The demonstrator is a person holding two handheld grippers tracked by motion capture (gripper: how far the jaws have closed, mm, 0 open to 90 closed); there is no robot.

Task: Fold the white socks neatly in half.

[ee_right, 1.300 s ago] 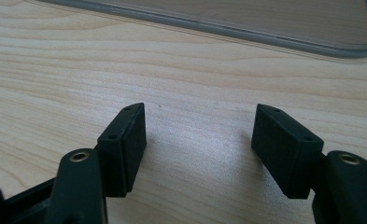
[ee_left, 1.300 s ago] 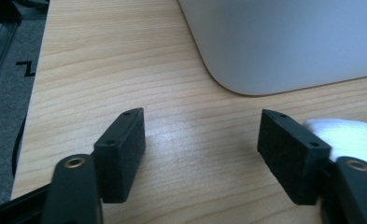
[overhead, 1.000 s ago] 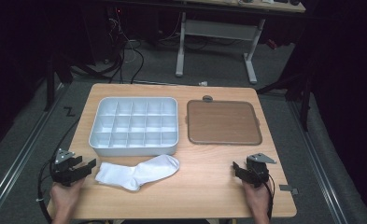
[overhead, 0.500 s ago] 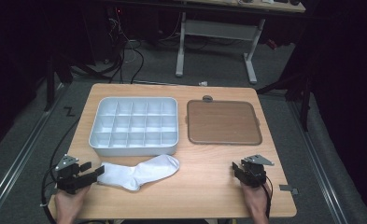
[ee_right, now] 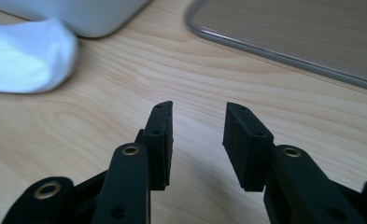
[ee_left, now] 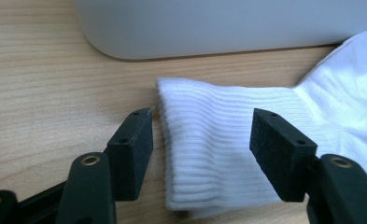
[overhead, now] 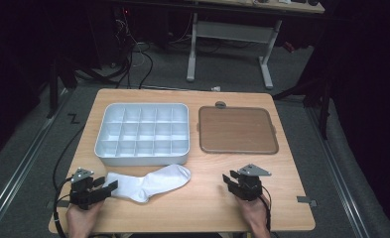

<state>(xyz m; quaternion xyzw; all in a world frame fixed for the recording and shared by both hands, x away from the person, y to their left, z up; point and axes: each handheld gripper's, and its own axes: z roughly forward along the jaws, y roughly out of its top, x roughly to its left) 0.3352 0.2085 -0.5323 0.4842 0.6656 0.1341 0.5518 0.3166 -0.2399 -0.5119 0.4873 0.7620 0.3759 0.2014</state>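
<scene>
A pale grey divided tray (overhead: 143, 134) with rows of small compartments stands on the wooden surface (overhead: 202, 203), and just to its right lies a flat brown tray (overhead: 237, 130) with a grey rim; a small grey knob-like piece (overhead: 221, 104) sits at that tray's far edge. Nothing lies between the left gripper and the sock. The white sock (overhead: 148, 182) lies flat along the near wall of the divided tray, its ribbed cuff toward the person's left and its rounded toe toward the middle of the surface; in the left gripper view the cuff (ee_left: 204, 154) shows fine ribbing and lies doubled at its near edge. The left gripper (overhead: 108, 189) points along the surface at the cuff with its jaws standing wide, having just narrowed a little; the cuff's end lies between them, and the pads do not press on it. The right gripper (overhead: 230, 180) hovers over bare wood, well apart from the sock's toe, its jaws partly open after closing in, with nothing between them.
</scene>
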